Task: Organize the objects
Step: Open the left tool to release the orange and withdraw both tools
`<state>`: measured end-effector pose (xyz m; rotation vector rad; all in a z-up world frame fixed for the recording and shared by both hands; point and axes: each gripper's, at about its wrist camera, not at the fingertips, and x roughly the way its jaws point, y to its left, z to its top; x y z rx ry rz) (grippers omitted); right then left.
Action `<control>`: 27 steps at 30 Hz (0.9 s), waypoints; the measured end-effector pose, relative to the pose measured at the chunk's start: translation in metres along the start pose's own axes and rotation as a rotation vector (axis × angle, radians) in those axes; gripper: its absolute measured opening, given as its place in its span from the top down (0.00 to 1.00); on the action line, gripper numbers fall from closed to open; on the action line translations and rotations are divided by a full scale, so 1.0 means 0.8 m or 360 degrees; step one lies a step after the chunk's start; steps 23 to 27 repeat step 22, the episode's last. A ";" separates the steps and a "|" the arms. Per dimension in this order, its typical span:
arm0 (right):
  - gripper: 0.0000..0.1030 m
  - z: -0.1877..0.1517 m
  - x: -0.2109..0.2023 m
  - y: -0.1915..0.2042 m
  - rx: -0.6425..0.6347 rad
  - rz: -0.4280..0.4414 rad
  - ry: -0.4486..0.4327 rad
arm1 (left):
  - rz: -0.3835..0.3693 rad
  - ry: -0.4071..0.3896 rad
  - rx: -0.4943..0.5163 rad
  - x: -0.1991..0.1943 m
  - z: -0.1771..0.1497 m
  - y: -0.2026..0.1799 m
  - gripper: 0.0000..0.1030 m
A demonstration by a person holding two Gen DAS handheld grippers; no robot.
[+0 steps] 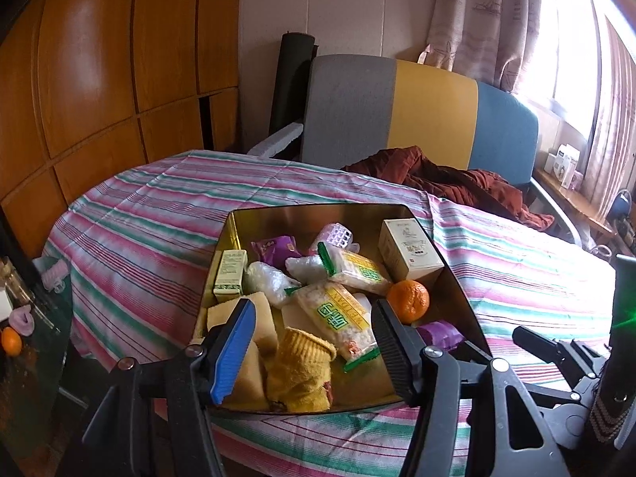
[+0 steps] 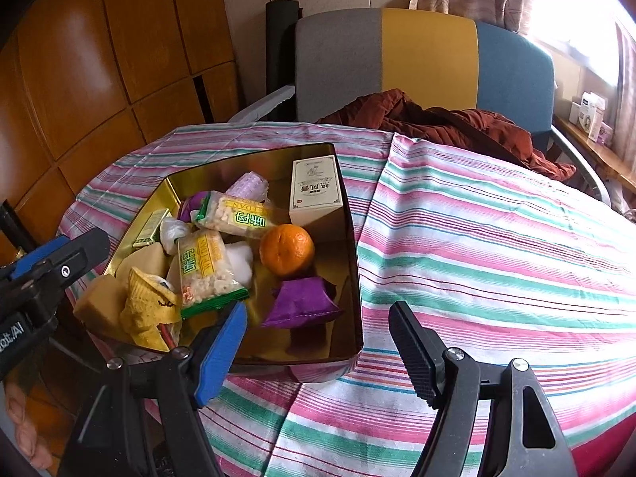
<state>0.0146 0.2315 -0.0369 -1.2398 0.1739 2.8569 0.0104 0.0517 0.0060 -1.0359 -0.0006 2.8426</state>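
A gold tin box (image 1: 234, 226) (image 2: 349, 246) sits on the striped tablecloth. It holds an orange (image 1: 408, 301) (image 2: 287, 249), a white carton (image 1: 409, 252) (image 2: 316, 190), two snack packs (image 1: 338, 318) (image 2: 204, 266), a purple pouch (image 2: 300, 304), a yellow sock (image 1: 300, 369) (image 2: 149, 302), a green box (image 1: 230, 270) and plastic-wrapped items. My left gripper (image 1: 314, 351) is open and empty, just above the sock at the box's near end. My right gripper (image 2: 318, 353) is open and empty over the box's near right corner. The left gripper also shows in the right wrist view (image 2: 51, 262).
The striped cloth (image 2: 497, 238) covers a round table. A dark red garment (image 1: 457, 183) lies at the far edge by a grey, yellow and blue chair (image 1: 433, 111). A second orange (image 1: 11, 341) and small items sit on a glass side table at left.
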 end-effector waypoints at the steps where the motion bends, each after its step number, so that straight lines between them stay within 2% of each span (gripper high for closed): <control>1: 0.28 0.000 0.000 0.000 -0.0001 -0.0001 0.0000 | 0.0004 0.0000 0.0009 0.000 0.000 -0.001 0.40; 7: 0.28 0.002 0.004 0.002 -0.0003 -0.0002 0.0007 | -0.0011 0.0028 0.0028 0.005 -0.001 0.000 0.40; 14: 0.27 0.003 0.009 0.005 -0.0009 -0.0001 0.0011 | -0.0008 -0.0003 0.0073 0.007 -0.002 -0.003 0.41; 17: 0.27 0.004 0.011 0.007 -0.0014 0.0000 0.0018 | 0.0000 -0.0022 0.0082 0.007 -0.001 -0.003 0.46; 27: 0.27 0.004 0.012 0.007 -0.0013 0.0000 0.0016 | -0.0004 -0.0009 0.0087 0.008 -0.002 -0.003 0.46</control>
